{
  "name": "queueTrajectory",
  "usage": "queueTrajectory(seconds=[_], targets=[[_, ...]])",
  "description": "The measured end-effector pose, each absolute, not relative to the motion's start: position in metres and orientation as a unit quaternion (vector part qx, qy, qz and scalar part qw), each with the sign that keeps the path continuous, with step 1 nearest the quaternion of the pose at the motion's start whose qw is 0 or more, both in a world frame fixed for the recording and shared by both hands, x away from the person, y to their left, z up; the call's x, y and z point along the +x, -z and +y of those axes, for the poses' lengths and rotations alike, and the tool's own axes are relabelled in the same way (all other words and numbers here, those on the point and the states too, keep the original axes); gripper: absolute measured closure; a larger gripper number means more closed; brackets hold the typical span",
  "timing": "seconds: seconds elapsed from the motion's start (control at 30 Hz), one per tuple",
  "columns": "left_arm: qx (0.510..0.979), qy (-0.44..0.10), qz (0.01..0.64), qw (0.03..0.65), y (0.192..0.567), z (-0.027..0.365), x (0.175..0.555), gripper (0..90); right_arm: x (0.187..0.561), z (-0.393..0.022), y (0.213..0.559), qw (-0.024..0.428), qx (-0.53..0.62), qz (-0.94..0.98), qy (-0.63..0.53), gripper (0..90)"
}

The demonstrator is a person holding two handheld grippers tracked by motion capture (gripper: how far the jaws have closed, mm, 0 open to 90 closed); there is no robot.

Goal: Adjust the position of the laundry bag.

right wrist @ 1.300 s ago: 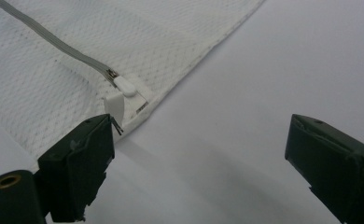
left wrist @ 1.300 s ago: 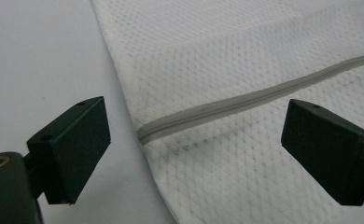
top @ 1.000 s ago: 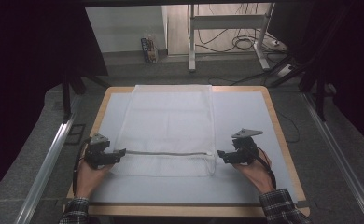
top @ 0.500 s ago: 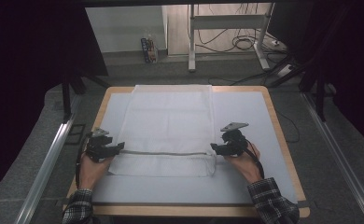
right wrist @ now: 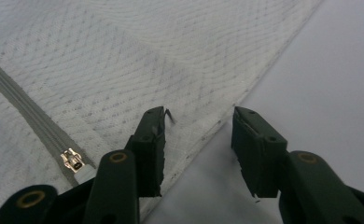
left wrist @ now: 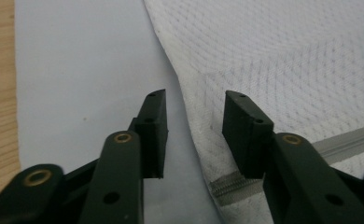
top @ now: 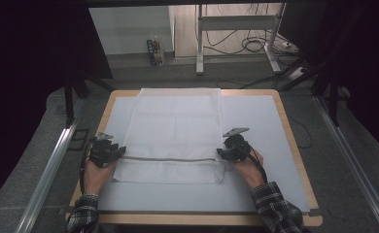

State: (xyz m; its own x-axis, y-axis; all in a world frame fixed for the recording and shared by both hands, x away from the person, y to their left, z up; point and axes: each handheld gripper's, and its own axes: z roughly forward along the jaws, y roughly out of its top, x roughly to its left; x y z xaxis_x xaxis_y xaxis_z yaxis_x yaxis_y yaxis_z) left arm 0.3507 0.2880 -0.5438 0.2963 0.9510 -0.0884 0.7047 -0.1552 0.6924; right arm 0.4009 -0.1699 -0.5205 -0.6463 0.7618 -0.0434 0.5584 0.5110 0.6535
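A: What has moved since a second ago?

B: Both hands came inward to the white mesh bag (top: 174,136), and the jaws of both grippers have just been closing. The left gripper (top: 113,151) is now at the bag's left edge, the right gripper (top: 226,151) at its right edge, both near the grey zipper (top: 170,158).

A: How are the hands posed?

B: Each hand lies low over the blue mat (top: 270,145), with the forearm coming from the near side and the gripper pointing inward at the bag.

A: Are the jaws holding the bag?

B: Not yet. In the left gripper view the jaws stand half apart, astride the bag's edge (left wrist: 189,116), but the pads do not press it. In the right gripper view it is the same, with the zipper pull (right wrist: 73,161) just beside one jaw.

A: What is hard to see?

B: In the high view the jaws are too small to judge, and the checked sleeves are cut off at the bottom.
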Motion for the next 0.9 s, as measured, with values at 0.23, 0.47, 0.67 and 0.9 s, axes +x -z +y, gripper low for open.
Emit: queueTrajectory(seconds=[0.23, 0.47, 0.67, 0.9], targets=[[0.736, -0.176, 0.566, 0.326, 0.545, 0.284, 0.351, 80.0, 0.4, -0.169, 0.52, 0.154, 0.387, 0.855, -0.308, 73.9], [0.746, -0.185, 0.55, 0.326, 0.542, 0.281, 0.349, 87.5, 0.398, -0.168, 0.519, 0.151, 0.351, 0.871, -0.309, 88.5], [0.744, -0.174, 0.547, 0.342, 0.539, 0.28, 0.347, 88.8, 0.394, -0.168, 0.516, 0.167, 0.336, 0.878, -0.298, 88.6], [0.75, -0.169, 0.537, 0.347, 0.536, 0.276, 0.344, 88.6, 0.391, -0.174, 0.512, 0.167, 0.335, 0.878, -0.3, 88.6]])
